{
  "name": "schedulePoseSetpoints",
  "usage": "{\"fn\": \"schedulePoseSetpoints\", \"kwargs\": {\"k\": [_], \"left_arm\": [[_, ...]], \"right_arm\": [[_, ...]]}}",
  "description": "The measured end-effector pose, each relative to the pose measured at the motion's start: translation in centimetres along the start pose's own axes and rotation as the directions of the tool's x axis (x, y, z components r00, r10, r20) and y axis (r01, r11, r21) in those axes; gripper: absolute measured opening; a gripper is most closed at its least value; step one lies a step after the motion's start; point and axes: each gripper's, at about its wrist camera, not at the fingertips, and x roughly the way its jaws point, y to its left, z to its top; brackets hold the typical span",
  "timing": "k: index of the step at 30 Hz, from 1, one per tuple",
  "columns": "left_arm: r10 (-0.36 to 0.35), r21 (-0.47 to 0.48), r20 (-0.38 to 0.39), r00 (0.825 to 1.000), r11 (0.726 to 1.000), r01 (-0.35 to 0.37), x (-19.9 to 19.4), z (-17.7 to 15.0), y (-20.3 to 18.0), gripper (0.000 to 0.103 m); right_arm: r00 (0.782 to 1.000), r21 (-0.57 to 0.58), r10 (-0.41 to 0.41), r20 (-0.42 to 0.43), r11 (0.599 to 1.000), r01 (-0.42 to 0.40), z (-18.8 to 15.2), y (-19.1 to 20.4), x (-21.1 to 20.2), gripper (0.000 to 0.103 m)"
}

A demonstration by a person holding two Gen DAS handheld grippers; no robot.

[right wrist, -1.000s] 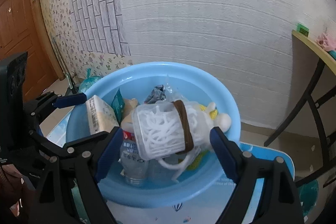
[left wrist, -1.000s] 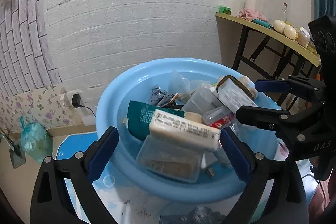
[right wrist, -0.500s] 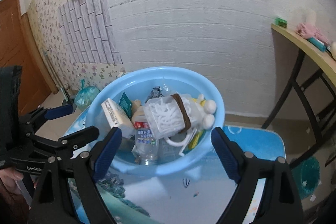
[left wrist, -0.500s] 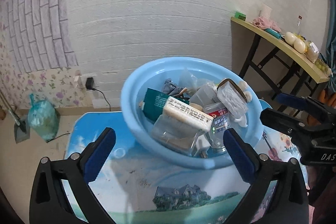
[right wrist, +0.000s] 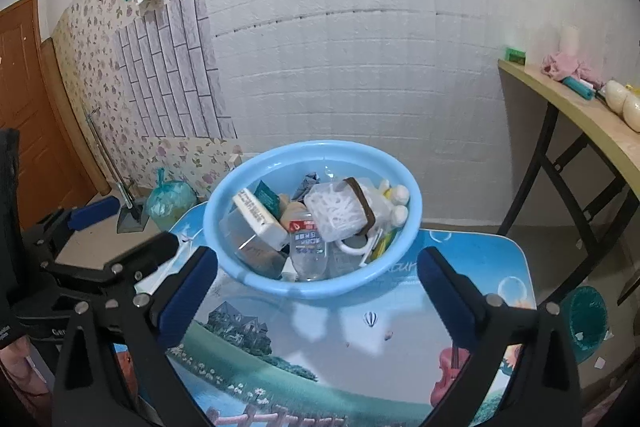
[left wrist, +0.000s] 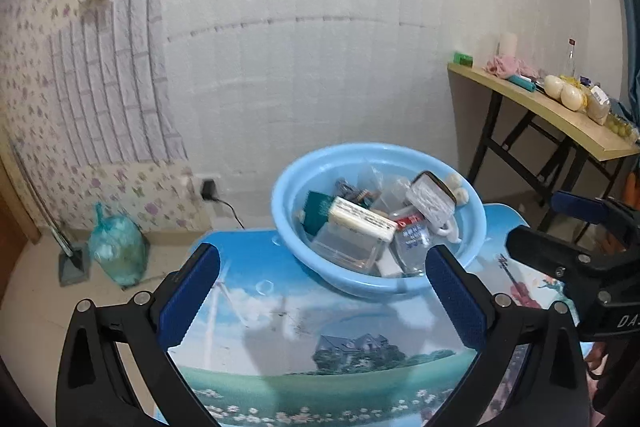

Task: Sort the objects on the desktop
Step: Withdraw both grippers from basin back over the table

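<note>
A light blue basin [left wrist: 282, 203] stands at the far side of the low picture-print table. It holds several items: a white printed bar [left wrist: 362, 217], a clear cotton-swab tub with a brown band [right wrist: 340, 205], a small bottle with a red label [right wrist: 306, 239], a green packet [left wrist: 316, 207] and a clear box [left wrist: 348, 247]. My left gripper [left wrist: 320, 249] hangs open above the table, short of the basin, with nothing between its pads. My right gripper [right wrist: 317, 253] is beside it, its jaws opening and empty.
The low table [left wrist: 320, 347] has a landscape print. A green bag [left wrist: 118, 255] and a dustpan [left wrist: 72, 263] sit on the floor at left. A wooden side table [left wrist: 540, 107] with food and cloth stands at right. A teal basket [right wrist: 588, 319] is on the floor.
Both grippers have drawn back and up from the basin, which now looks smaller and farther off. More table shows in front. The right jaws stand wider.
</note>
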Motion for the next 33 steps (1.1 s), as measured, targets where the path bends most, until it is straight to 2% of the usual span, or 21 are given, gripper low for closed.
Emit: {"fn": "schedulePoseSetpoints", "kwargs": {"k": [4, 9, 12, 15, 20, 23, 33], "left_arm": [[-0.008, 0.002, 0.020, 1.000, 1.000, 0.008, -0.5, -0.1, 0.1, 0.103], [-0.020, 0.015, -0.014, 1.000, 1.000, 0.021, 0.4, -0.8, -0.6, 0.103], [-0.001, 0.029, -0.034, 0.999, 1.000, 0.002, 0.9, -1.1, -0.9, 0.103], [0.013, 0.045, -0.053, 0.999, 0.999, -0.011, 0.9, -1.5, -1.1, 0.103], [-0.009, 0.013, -0.074, 0.997, 1.000, 0.010, 0.5, -1.6, -0.9, 0.103], [0.006, 0.029, -0.084, 0.996, 1.000, -0.004, 0.1, -1.7, -1.2, 0.103], [0.010, 0.025, -0.060, 0.998, 1.000, -0.009, -1.4, -1.6, -1.2, 0.103]], "right_arm": [[0.997, 0.000, -0.033, 0.063, 0.999, 0.033, -0.5, 0.1, -0.8, 0.103], [0.997, -0.007, -0.075, 0.024, 0.997, 0.075, -1.0, 0.0, -0.1, 0.103], [0.995, 0.001, -0.098, -0.009, 0.995, 0.098, -1.4, -0.3, 0.7, 0.103], [0.994, 0.012, -0.098, -0.049, 0.995, 0.099, -1.9, -0.6, 1.2, 0.103], [0.996, 0.011, -0.088, -0.032, 0.996, 0.088, -2.3, -0.6, 0.5, 0.103], [0.996, 0.026, -0.079, -0.030, 0.997, 0.079, -2.3, -0.8, 0.0, 0.103], [0.997, 0.020, -0.074, -0.017, 0.997, 0.075, -2.1, -0.4, -1.2, 0.103]]}}
